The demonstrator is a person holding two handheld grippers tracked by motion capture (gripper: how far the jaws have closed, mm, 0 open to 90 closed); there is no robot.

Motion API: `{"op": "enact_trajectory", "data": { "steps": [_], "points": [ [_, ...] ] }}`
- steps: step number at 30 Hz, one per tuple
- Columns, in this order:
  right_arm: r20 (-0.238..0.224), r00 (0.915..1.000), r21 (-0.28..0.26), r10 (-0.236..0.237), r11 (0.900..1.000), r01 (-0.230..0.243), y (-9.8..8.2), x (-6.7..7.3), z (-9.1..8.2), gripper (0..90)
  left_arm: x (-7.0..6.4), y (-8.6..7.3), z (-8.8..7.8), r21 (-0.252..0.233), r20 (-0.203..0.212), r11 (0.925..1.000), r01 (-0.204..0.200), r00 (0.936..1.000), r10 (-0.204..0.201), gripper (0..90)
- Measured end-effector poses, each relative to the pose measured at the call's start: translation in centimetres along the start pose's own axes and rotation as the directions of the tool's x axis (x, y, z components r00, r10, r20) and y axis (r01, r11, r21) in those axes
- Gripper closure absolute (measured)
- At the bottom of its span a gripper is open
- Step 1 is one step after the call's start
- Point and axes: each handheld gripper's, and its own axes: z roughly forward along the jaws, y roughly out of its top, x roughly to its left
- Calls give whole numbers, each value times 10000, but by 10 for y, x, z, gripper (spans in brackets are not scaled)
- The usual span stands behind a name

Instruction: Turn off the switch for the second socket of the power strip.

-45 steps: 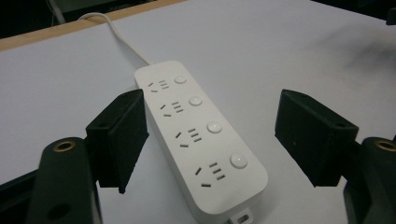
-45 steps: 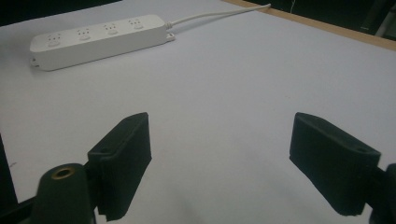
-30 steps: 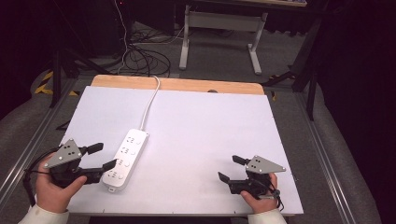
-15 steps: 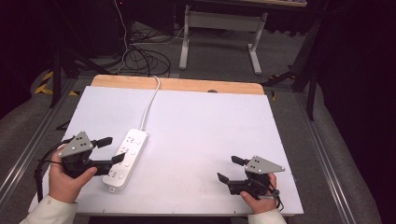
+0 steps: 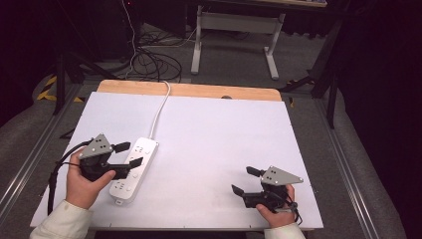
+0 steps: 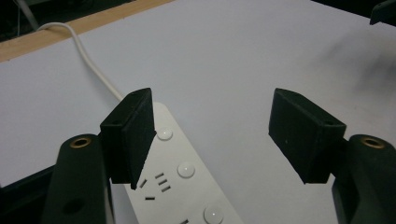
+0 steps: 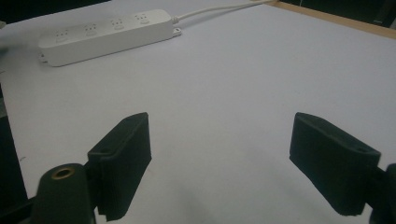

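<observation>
Our left tongs [image 5: 128, 155] hang spread over the strip [image 5: 133, 169], jaws just narrowing, nothing pinched. Our right tongs [image 5: 245, 180] rest spread at four o'clock on the surface [image 5: 219, 134].

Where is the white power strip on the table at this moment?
In the high view, the white power strip lies at the left front of the table, its cord running to the far edge. The left gripper hovers open over it.
</observation>
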Motion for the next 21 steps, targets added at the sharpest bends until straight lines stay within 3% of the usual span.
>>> {"op": "enact_trajectory", "data": {
  "steps": [9,10,11,15,17,21],
  "points": [
    [-38,10000,-14,25,10000,-25,0,0,0,206,3,-1,7,207,-78,9998,67,9999,-65,381],
    [-42,10000,-10,23,10000,-23,0,0,0,207,3,-2,8,225,34,9997,136,9999,-137,471],
    [-42,10000,-10,23,10000,-23,0,0,0,207,4,-2,8,234,49,9997,114,9999,-115,471],
    [-28,10000,0,-21,10000,21,0,0,0,207,5,-2,12,355,171,9989,313,9993,-319,640],
    [-27,10000,-2,-21,10000,21,0,0,0,207,5,-2,13,406,211,9987,315,9993,-324,783],
    [-37,10000,1,-13,10000,13,0,-1,0,206,6,-3,16,562,360,9979,329,9987,-349,886]
  ]
}}
